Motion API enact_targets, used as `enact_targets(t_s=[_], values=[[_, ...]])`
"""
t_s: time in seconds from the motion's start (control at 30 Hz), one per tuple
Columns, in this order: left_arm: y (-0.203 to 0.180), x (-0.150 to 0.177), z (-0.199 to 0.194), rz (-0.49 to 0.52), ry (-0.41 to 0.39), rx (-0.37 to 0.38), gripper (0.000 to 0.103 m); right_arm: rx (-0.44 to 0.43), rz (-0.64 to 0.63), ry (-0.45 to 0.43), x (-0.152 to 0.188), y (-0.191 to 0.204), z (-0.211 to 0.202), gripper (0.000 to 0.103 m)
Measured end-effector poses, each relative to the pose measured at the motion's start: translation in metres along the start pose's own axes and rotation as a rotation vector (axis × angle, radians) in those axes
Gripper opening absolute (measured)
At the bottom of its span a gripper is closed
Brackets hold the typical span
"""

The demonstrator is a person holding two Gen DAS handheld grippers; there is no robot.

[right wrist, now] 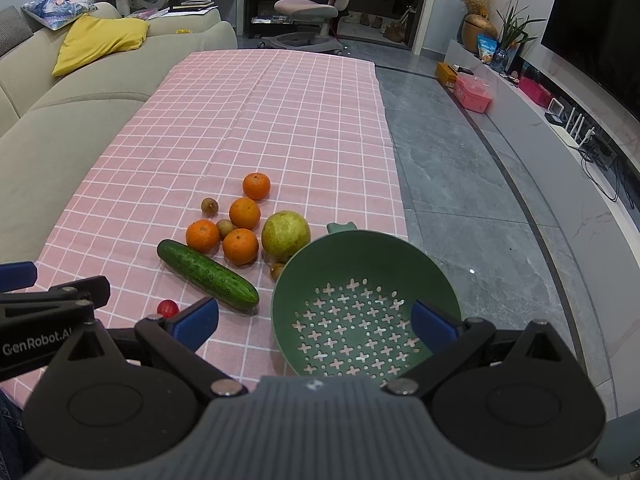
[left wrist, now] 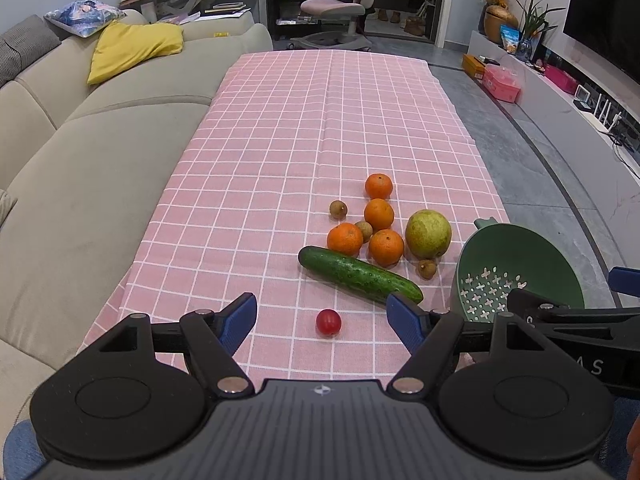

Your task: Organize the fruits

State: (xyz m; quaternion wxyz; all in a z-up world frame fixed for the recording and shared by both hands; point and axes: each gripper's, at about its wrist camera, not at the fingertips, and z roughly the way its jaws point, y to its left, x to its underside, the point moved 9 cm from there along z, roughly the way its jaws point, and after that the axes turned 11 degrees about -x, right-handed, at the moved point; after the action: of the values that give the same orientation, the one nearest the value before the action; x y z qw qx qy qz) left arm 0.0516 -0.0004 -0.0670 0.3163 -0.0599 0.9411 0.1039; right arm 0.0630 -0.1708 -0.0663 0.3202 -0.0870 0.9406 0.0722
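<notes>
While the left gripper [left wrist: 322, 318] hangs with its blue pads wide apart and nothing between them, the left wrist view shows a small glossy red tomato [left wrist: 328, 322] on the pink checked tablecloth [left wrist: 280, 128] just below that gap. Beyond it lies a bumpy dark-green cucumber [left wrist: 360, 274], its long axis slanting from upper left to lower right. Four dimpled round oranges [left wrist: 379, 213] cluster behind it with small brown longans [left wrist: 338, 209], beside a large yellow-green round fruit [left wrist: 428, 233]. A beige sofa [left wrist: 100, 140] flanks the cloth's left edge.

From the right wrist view, the right gripper [right wrist: 316, 320] is likewise spread wide and empty above a smooth green plastic colander [right wrist: 360, 276] with cross-shaped holes, which hides part of one longan. The cucumber [right wrist: 208, 274] points its near end toward the colander's rim.
</notes>
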Motion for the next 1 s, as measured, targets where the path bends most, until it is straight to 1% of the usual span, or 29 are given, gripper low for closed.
enact_targets(t_s=[1.0], values=[[0.0037, 0.0061, 0.0068, -0.029, 0.021, 0.02, 0.087, 0.003, -0.006, 0.012, 0.0033, 0.0028, 0.0047, 0.099]])
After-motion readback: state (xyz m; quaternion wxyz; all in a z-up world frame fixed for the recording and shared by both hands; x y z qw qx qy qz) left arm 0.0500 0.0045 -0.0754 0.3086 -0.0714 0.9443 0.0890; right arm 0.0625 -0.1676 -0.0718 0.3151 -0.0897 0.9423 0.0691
